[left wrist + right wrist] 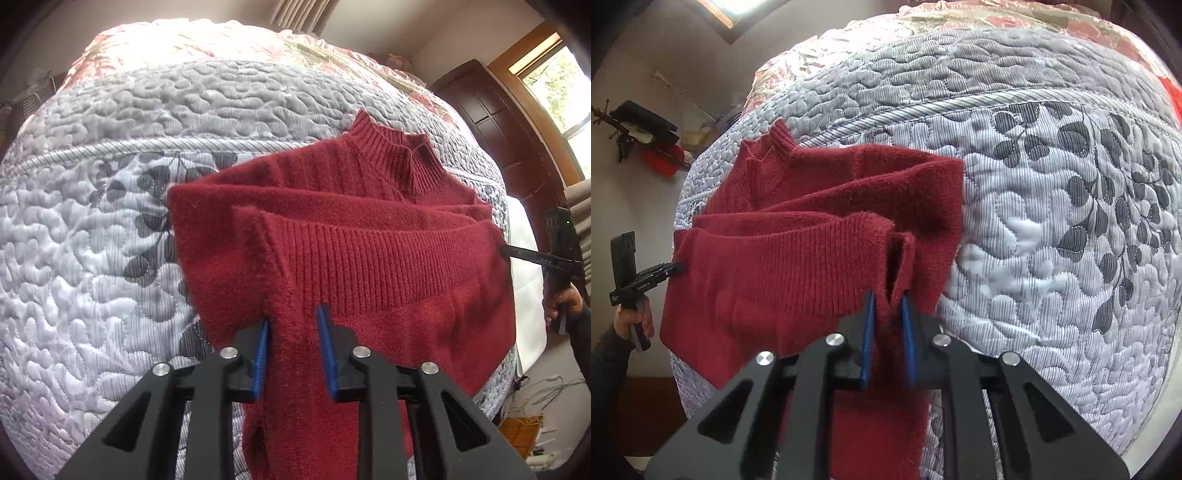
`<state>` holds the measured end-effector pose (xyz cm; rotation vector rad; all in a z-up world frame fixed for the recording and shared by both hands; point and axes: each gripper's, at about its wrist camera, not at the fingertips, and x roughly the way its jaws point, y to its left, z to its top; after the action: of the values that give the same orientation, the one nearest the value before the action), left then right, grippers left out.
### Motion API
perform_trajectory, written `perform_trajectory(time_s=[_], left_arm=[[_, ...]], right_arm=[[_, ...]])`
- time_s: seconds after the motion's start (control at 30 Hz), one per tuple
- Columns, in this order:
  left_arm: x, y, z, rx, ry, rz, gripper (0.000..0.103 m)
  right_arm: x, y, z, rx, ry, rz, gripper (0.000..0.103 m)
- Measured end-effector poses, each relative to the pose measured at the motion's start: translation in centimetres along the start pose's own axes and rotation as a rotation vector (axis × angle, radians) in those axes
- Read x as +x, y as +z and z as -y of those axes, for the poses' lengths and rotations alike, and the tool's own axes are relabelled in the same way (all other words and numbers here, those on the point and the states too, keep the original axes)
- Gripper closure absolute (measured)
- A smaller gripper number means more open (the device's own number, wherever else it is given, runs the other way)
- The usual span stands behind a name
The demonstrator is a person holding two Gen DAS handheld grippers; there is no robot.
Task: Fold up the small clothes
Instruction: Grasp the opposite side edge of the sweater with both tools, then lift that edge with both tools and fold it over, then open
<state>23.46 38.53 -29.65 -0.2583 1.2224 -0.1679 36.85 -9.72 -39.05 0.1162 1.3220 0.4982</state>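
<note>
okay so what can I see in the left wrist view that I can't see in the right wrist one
Left wrist only: a window with a wooden frame, a dark door and cables on the floor.

Right wrist only: a wall hook hung with dark and red items, and a string across the wall.

Both: the red sweater on the quilt, with the left gripper and right gripper each pinching a fold of it.
</note>
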Motion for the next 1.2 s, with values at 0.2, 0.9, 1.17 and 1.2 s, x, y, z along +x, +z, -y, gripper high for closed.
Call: perform_trajectory(time_s=[0.2,0.9,1.17,1.2], left_arm=[[1.3,0.5,-0.6,-0.021,0.024,-0.029,0.07],[-6.8,-0.6,1.0,-0.012,-0.002,0.207,0.093],[-11.7,2.2,1.9,0.032,-0.003,0.316,0.093],[-11.9,2.8,1.9,0.04,-0.002,0.321,0.093]], right_arm=[[0.7,0.0,0.1,0.007,0.017,-0.013,0.087],[-7.4,-0.4,-2.4,-0.061,0.002,0.154,0.097],[-12.7,2.1,-3.1,-0.069,0.022,0.26,0.097],[-12.9,2.5,-3.1,-0.069,0.02,0.267,0.097]])
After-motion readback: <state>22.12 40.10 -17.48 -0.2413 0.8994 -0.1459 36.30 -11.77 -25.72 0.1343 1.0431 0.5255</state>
